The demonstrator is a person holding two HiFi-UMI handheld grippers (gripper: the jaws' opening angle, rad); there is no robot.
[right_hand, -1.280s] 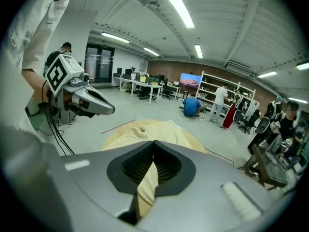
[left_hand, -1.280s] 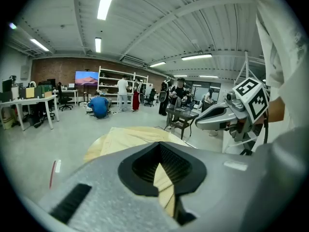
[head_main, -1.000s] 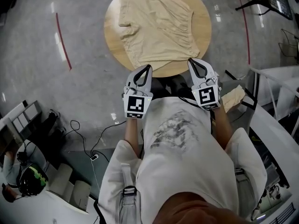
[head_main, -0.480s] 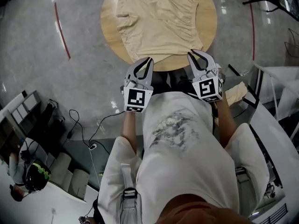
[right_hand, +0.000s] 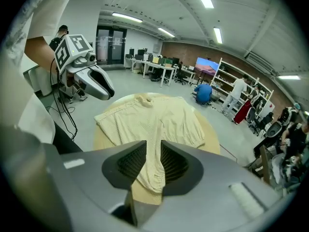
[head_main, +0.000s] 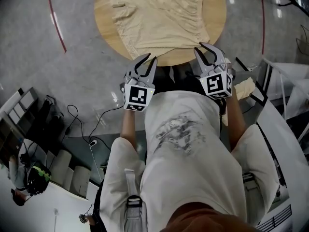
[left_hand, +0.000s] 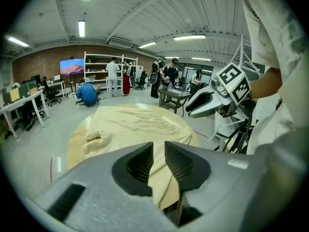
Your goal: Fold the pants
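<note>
Only your gripper views showed shelving (left_hand: 99, 64). Wrinkled cream pants (head_main: 159, 13) lay on the round wood counter (head_main: 103, 14). Your left gripper (head_main: 151, 57) and right gripper (head_main: 200, 50) had just been opening, empty.

Round wooden table (head_main: 102, 13), grey floor (head_main: 29, 57) (red curved line (head_main: 56, 23)), black cables (head_main: 91, 140), white shelving (left_hand: 99, 66) behind

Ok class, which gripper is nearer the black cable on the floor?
Left. The left gripper hangs on the cable's side of the person; the right gripper is across the person, farther away.

No legible words or numbers; only coded square markers (head_main: 134, 96) on left gripper (head_main: 150, 58) and right gripper (head_main: 198, 47).
</note>
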